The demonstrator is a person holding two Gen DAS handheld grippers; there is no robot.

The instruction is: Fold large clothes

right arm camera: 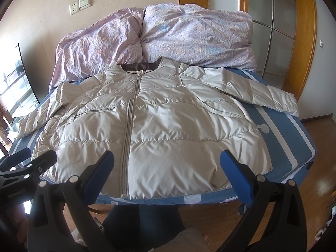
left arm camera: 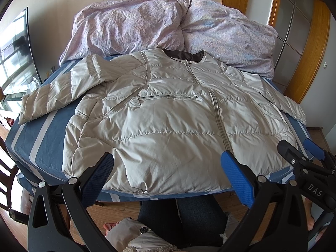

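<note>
A pale grey puffer jacket (left arm camera: 163, 121) lies front up and zipped on the bed, collar away from me, both sleeves spread out to the sides. It also shows in the right wrist view (right arm camera: 159, 130). My left gripper (left arm camera: 168, 157) is open and empty, held just above the jacket's near hem. My right gripper (right arm camera: 168, 157) is open and empty too, over the hem right of the zip. The right gripper also shows at the right edge of the left wrist view (left arm camera: 302, 153). The left gripper shows at the left edge of the right wrist view (right arm camera: 29, 159).
The blue striped bed sheet (left arm camera: 42, 138) lies under the jacket. A crumpled lilac duvet (left arm camera: 163, 23) is piled at the far end. A wooden sliding door (right arm camera: 289, 31) stands on the right. My legs (left arm camera: 180, 218) and wooden floor lie below the near edge.
</note>
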